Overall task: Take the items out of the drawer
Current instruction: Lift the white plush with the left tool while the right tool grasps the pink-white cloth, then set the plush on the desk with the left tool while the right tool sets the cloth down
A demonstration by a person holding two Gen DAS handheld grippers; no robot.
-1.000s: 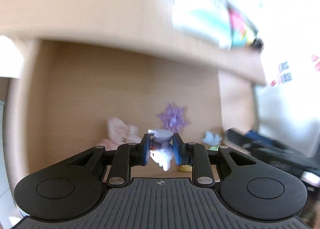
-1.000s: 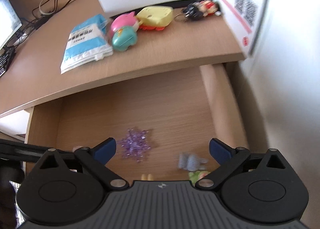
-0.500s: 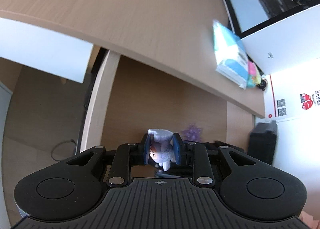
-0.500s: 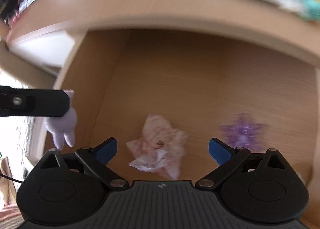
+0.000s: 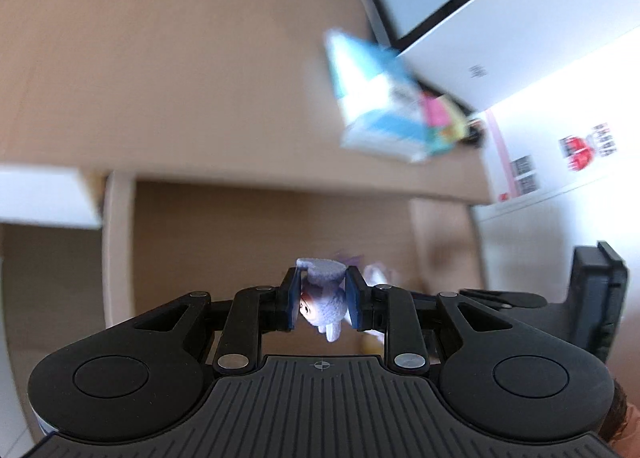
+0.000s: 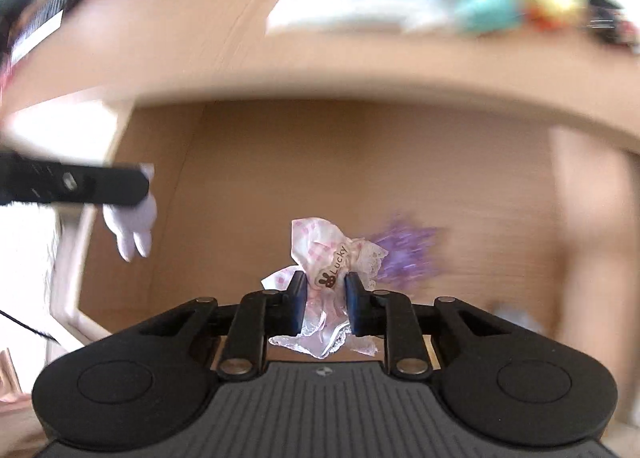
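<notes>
While both grippers are loaded, neither item has reached the desk yet. L gripper (image 5: 323, 300) is clamped on a small lilac plush figure (image 5: 324, 308), held above the open drawer (image 5: 256, 242) and clear of its floor. R gripper (image 6: 326, 300) has its pads pressed onto a pink-and-white frilly packet (image 6: 326, 258) w/ a "Lucky" tag; can't tell if the packet is off the drawer floor yet. From the R wrist view the L gripper shows at 9 o'clock w/ the plush hanging under it.

Done, by my read: a blue-white pouch (image 5: 372, 106) and several bright toys (image 6: 516, 2) sit on the desktop at 1 o'clock, too blurred to name. Left: a purple crystal star (image 6: 408, 250) just at 3 o'clock of the packet, plus a pale item (image 6: 516, 316) near the drawer's R wall. Roughly halfway, I'd say.
</notes>
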